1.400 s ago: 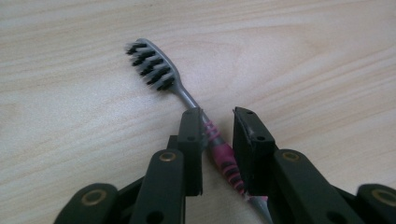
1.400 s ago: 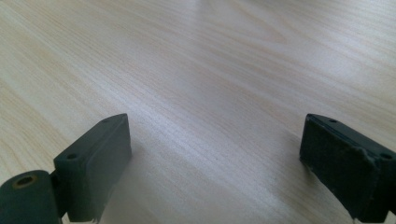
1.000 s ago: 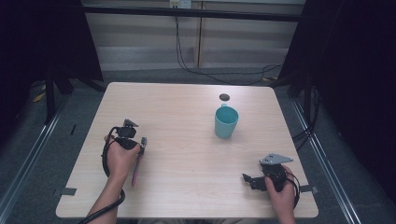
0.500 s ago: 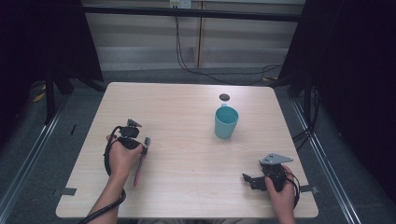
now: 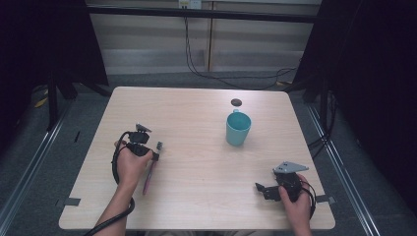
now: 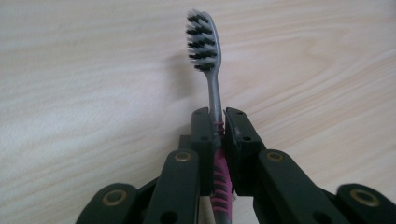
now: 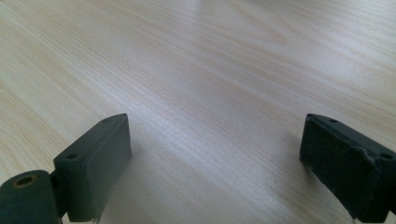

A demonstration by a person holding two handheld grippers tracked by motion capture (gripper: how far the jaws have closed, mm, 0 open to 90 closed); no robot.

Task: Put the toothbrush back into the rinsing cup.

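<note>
One step looks done: left gripper (image 6: 219,135) fingers clamp the toothbrush (image 6: 205,42) well left of the teal cup (image 5: 238,129); transfer remains; right gripper (image 7: 215,163) fingers wide, empty.

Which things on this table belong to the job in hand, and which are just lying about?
In the job:
- toothbrush, clamped in the left gripper
- possibly the teal cup, a likely holder

Lying about:
- small dark disc behind the cup
- right gripper, open and idle

toothbrush (image 6: 212,84) handle hidden between the tongs, cut off at bottom edge, small dark disc (image 5: 236,102) too small to tell
</note>
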